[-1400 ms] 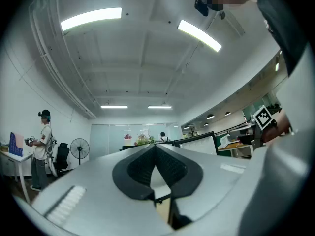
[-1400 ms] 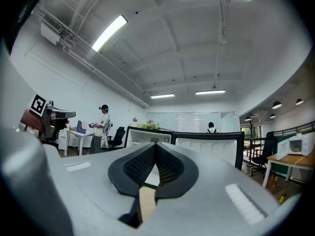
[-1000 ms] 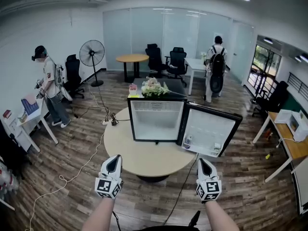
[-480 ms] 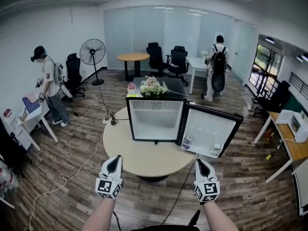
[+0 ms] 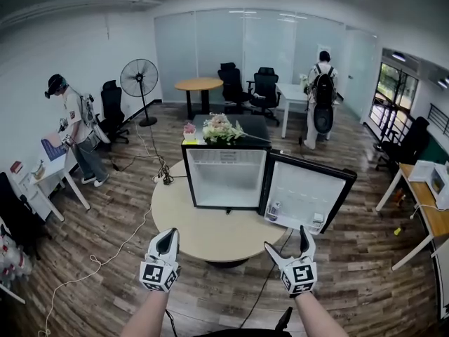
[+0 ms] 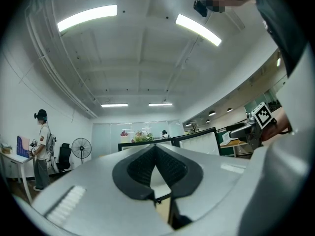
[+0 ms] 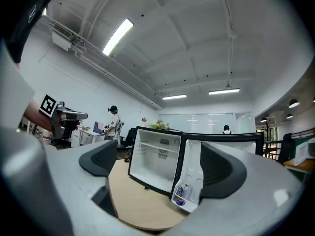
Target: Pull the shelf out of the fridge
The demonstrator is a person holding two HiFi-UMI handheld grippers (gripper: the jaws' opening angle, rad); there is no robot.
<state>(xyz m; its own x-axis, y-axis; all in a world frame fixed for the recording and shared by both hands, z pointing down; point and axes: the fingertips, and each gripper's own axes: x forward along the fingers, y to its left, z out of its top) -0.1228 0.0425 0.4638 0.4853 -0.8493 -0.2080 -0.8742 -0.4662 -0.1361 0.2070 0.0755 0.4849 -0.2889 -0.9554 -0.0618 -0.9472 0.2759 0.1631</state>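
The right claw [image 5: 286, 244], white-shelled with dark pads, stands wide with nothing between its jaws, which have just been opening. I judge it is being readied for a grasp while well short of its target. Just to its left, the left claw [image 5: 166, 236] has its jaws pressed together on nothing, probably kept in reserve. Ahead of both, past the near edge of the round beige tabletop [image 5: 203, 230], sits the small black fridge with a white interior [image 5: 223, 187]. Its door [image 5: 306, 196] is swung out toward the right claw's side, so the cavity lies open to a straight reach. The thin white wire shelf [image 7: 160, 146] spans the upper part of that cavity, fully seated and well apart from either claw, so the pull is not yet begun. A small can [image 5: 273, 208] rests in the door pocket, the thing nearest the right claw.
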